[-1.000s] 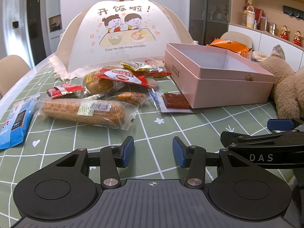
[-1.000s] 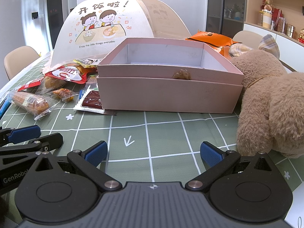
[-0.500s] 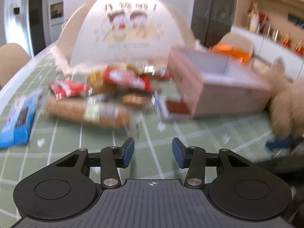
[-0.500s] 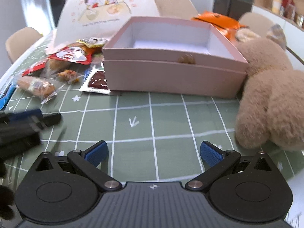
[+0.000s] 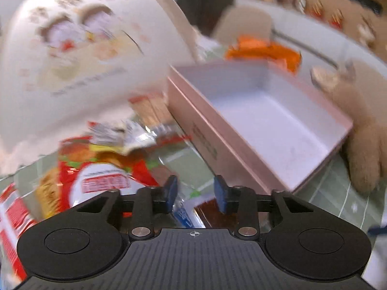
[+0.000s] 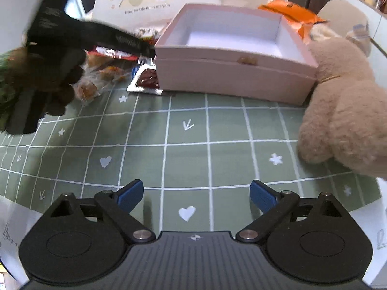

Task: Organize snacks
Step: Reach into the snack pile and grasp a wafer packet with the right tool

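A pile of wrapped snacks lies left of an open, empty pink box (image 5: 266,118), which also shows in the right wrist view (image 6: 232,55). My left gripper (image 5: 195,192) is open and empty, low over the pile, just above a red-and-white packet (image 5: 101,181) and a dark red packet (image 5: 212,213). The left wrist view is blurred. In the right wrist view the left gripper (image 6: 145,48) reaches over the snacks beside the box. My right gripper (image 6: 196,194) is open and empty above the green checked tablecloth (image 6: 183,145).
A white domed food cover (image 5: 79,55) stands behind the snacks. A brown plush bear (image 6: 343,111) sits right of the box. An orange bag (image 6: 292,14) lies behind the box. The table's near edge runs close under my right gripper.
My left gripper has moved forward and up over the snack pile, close to the box. My right gripper has risen and tilted down. Both have stayed open.
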### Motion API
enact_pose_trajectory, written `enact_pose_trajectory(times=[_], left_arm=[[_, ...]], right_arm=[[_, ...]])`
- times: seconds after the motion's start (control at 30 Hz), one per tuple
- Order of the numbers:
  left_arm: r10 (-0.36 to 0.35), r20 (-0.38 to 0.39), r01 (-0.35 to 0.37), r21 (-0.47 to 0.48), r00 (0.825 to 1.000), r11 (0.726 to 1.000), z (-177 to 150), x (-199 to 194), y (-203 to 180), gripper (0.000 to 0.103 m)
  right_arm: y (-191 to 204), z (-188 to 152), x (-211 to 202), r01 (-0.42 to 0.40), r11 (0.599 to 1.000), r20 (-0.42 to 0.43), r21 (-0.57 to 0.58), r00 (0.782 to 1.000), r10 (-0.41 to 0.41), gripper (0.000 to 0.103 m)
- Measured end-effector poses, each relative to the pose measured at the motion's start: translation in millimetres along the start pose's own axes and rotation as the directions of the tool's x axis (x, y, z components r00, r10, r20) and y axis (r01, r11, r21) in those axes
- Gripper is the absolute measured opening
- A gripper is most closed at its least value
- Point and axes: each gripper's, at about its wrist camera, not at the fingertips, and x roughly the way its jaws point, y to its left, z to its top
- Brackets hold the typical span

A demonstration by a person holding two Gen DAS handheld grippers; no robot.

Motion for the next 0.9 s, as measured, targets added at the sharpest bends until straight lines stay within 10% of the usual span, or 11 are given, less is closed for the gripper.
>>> enact_pose_trajectory(times=[0.3,0.5,0.67,0.9], left_arm=[[-0.122,-0.048,0.121,-0.027,0.991,0.992,-50.4,-39.1,6.2,0.026],[-0.049,0.041,0.058,-0.253,0.998,0.966,-99.9,-112.8,32.3,0.02],[0.071,0.055,-0.038,-0.459,0.996,0.888,-130.3,-159.4,47.7,0.02],[0.127,0.098,-0.049,-0.568,0.987,0.821,-152.0,-172.0,60.2,0.02]], right_arm=[[18.0,37.5,10.6,-0.002,0.994,0.14,-0.111,0.99,0.017,0.096],[52.9,69.6,63.0,-0.001,1.0,0.212,-0.015,0.977,0.004,0.09],[76.4,67.8,86.9,0.056,0.996,0.269,0.068,0.961,-0.072,0.078],[112.2,62.5,72.2,-0.153,0.959,0.182,-0.238,0.963,0.199,0.05]])
